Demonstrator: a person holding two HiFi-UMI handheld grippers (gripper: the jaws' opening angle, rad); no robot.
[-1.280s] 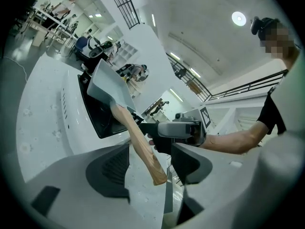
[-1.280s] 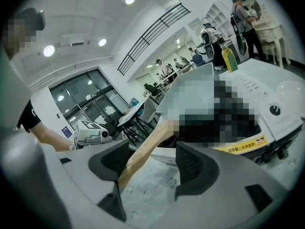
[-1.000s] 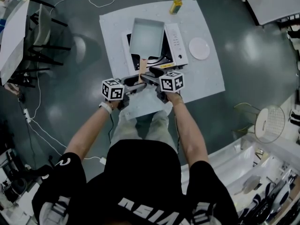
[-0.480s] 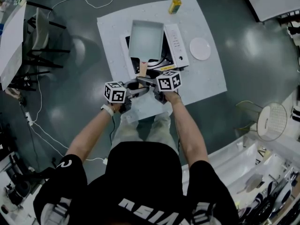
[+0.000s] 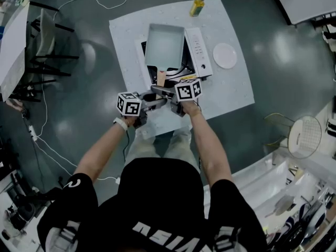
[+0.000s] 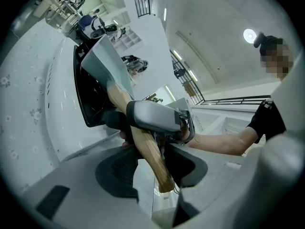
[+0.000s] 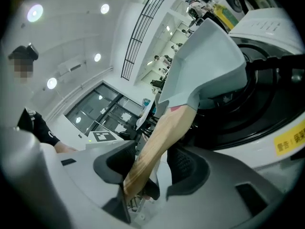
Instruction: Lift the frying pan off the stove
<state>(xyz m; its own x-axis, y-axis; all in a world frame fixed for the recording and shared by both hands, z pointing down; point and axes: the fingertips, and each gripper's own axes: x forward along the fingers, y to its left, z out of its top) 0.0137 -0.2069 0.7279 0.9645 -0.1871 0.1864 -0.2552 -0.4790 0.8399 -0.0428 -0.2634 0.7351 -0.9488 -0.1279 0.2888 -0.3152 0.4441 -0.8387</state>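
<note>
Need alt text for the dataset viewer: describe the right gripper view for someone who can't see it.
The jaws of the right gripper are closing around the wooden handle of a grey square frying pan, not yet clamped. The pan lies over a stove with a black top and white body.

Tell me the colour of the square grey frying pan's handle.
The wooden handle is light tan, grain visible; best in the right gripper view.
</note>
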